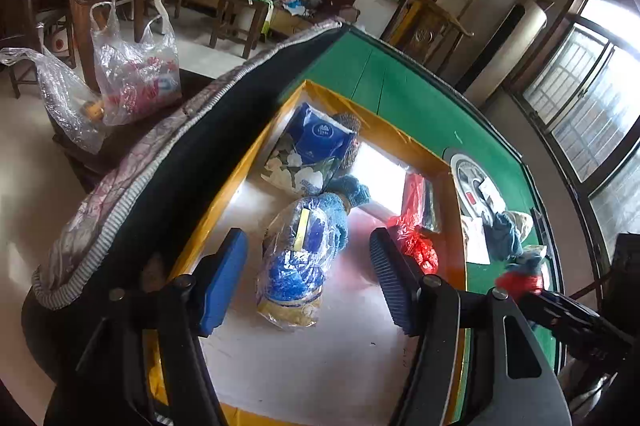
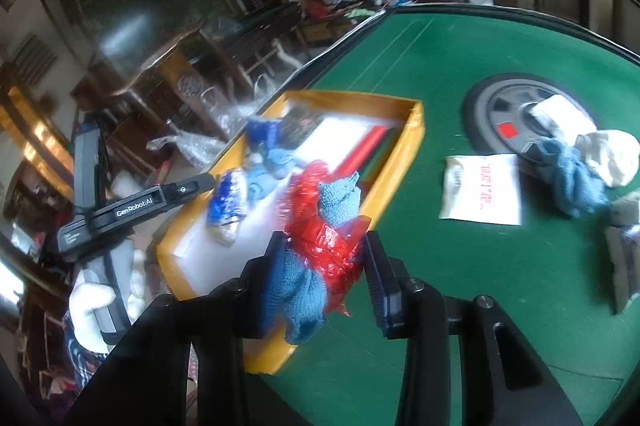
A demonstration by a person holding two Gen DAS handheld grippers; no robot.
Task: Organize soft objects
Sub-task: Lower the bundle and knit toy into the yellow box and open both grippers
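The right gripper [image 2: 324, 266] is clamped on a bundle of blue knitted cloth and crinkly red plastic wrap [image 2: 320, 226], held above the near edge of the box. The left gripper [image 1: 308, 274] hangs with its jaws spread wide and empty over the box's white floor. The green felt worktop [image 2: 460, 286] carries the shallow yellow-rimmed cardboard box [image 1: 224, 202], which already holds a clear bag of blue fluffy cloth [image 1: 296, 266], a dark blue packet [image 1: 320, 134] and a red wrapped item [image 1: 416, 242]. Beside the box lie a grey round disc [image 2: 492, 110], a white printed pouch [image 2: 480, 190] and a loose blue cloth [image 2: 572, 182].
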